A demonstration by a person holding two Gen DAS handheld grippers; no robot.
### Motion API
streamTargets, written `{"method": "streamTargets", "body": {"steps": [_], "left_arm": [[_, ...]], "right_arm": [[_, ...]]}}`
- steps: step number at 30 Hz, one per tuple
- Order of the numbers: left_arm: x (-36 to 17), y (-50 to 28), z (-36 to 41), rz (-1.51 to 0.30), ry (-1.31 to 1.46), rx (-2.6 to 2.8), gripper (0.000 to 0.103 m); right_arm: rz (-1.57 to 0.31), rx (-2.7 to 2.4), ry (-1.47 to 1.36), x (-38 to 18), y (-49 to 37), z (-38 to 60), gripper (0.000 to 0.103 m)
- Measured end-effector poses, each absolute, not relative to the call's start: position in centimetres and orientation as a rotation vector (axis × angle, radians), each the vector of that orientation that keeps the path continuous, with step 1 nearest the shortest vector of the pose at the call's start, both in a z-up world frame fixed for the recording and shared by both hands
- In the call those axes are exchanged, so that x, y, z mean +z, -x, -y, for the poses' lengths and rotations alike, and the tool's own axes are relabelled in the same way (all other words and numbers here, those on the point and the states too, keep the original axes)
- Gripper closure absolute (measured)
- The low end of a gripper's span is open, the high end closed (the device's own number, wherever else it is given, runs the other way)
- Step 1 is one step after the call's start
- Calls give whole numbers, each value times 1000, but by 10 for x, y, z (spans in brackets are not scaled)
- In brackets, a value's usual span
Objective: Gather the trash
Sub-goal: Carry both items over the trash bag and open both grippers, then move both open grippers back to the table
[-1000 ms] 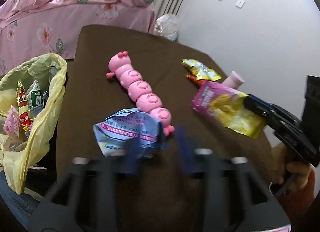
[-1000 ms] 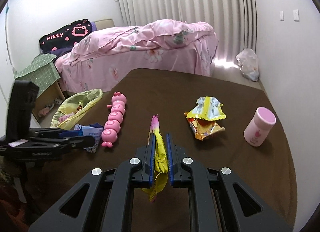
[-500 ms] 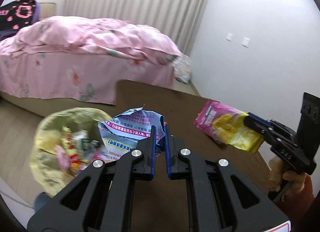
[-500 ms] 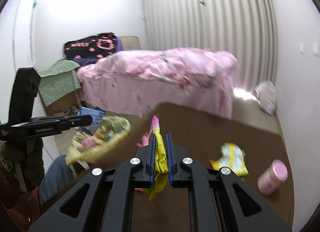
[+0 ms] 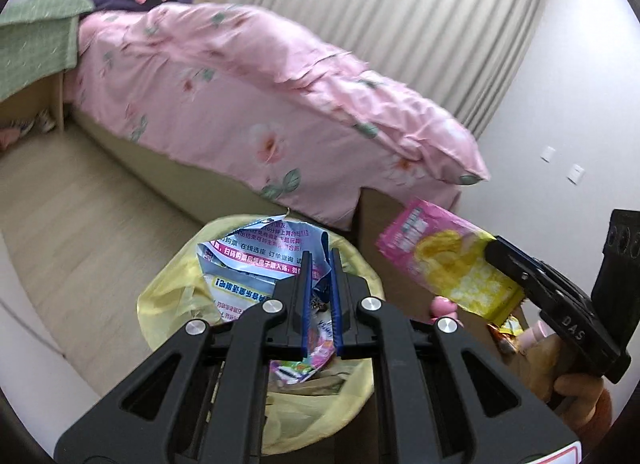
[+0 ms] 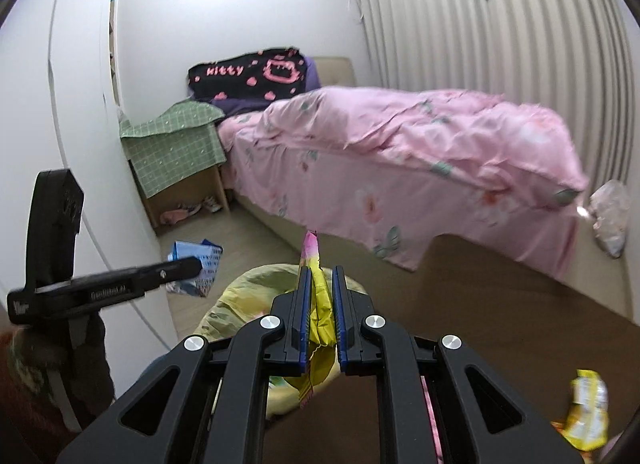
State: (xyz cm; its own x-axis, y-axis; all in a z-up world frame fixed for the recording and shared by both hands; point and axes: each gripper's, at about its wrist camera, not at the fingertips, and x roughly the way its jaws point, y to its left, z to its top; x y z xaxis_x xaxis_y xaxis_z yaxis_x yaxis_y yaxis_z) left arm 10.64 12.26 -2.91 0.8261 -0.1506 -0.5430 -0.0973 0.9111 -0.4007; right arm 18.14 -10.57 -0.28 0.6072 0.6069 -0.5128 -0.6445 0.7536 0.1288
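The trash bag point(image 5: 168, 304) is pale yellow, the wrapper point(image 5: 256, 260) is blue-white with red print, the snack packet point(image 5: 444, 260) is pink-yellow, and the bedcover point(image 6: 400, 152) is pink with flowers.

left claw point(image 5: 320, 260) gripping blue wrapper point(image 5: 256, 260), yellow bag point(image 5: 168, 304)

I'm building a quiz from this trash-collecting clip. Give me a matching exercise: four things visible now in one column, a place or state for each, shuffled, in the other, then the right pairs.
Things:
1. blue-and-white crumpled wrapper
2. pink-and-yellow snack packet
3. yellow trash bag
4. yellow-and-orange wrapper

Places or states:
A. lying on the brown table
B. clamped in the right gripper
C. open, with trash already inside
D. clamped in the left gripper, above the bag

Pairs: 1-D, 2-B, 3-C, 4-A
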Motion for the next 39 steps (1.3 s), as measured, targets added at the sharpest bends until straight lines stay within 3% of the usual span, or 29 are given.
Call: {"method": "streamTargets", "body": {"steps": [6,8,9,10,11,17,28,35,39], "left_arm": [[-52,-127,-129,-648,478,-31,95],[-53,-132,-131,-649,496,-27,90],[-53,-134,-133,-645,511,-26,86],[-53,-135,-134,-640,521,-23,75],[-52,-137,-136,-630,534,-16,66],[-42,-126,-141,-566,535,72,50],[-38,-132,-72,-630,431,-54,48],[-45,-140,16,-691,292,-237,30],[-47,-143,51,-703,240,-280,28]], "right_arm": [[-668,758,25,-44,-219,74,91],[-722,762,15,-57,-229,69,80],[-734,764,13,-62,-231,68,62],[-738,767,11,-64,-231,69,58],[-743,765,13,-66,-231,70,58],[-727,719,-1,-63,-224,101,58],[-645,432,64,-48,-181,235,56],[-715,185,30,-67,-171,347,53],[-709,126,-96,-77,-182,387,53]]}}
